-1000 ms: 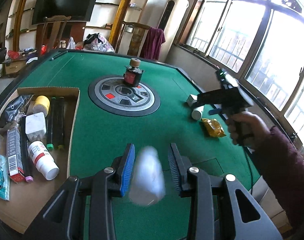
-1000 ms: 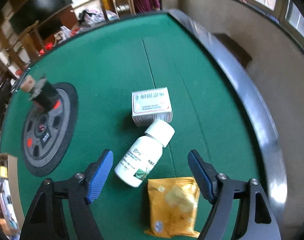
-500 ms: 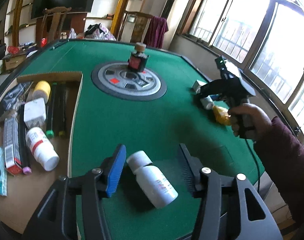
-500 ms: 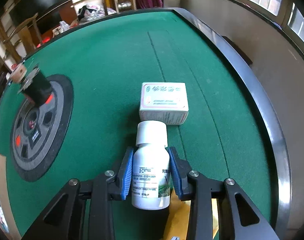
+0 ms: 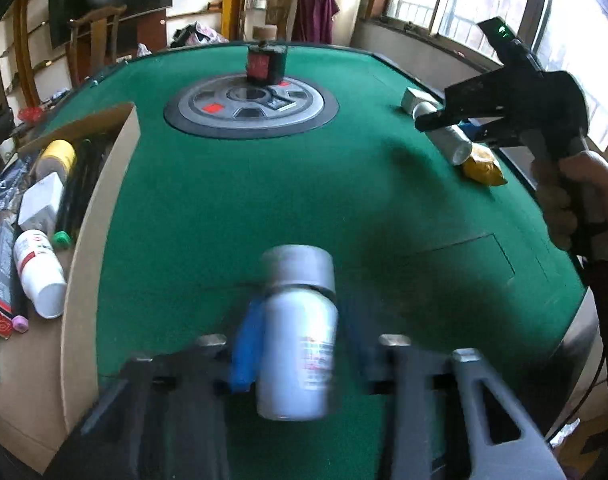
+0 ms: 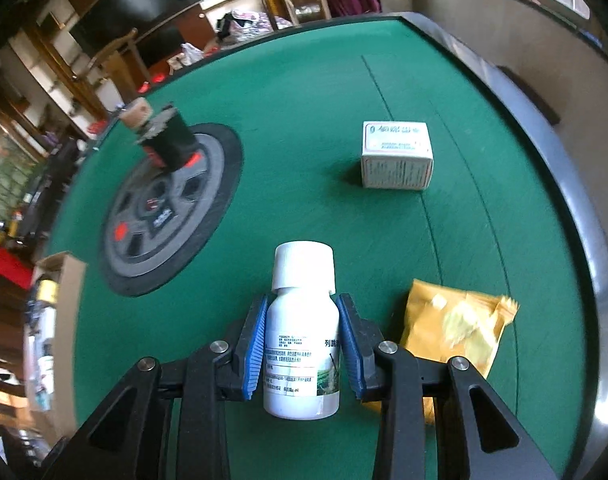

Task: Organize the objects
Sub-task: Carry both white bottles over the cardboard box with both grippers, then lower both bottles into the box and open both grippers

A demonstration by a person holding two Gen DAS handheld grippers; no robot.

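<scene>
White bottles with illegibly small label print sit clamped in left hand-held gripper (image 5: 299, 354) and right hand-held gripper (image 6: 301, 344).

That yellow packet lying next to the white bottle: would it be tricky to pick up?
Probably somewhat. The yellow packet looks crinkled and soft, so it would likely flex rather than stay stiff. It lies flat on the green table, leaving little edge to pinch. It seems light and unlikely to roll.
</scene>
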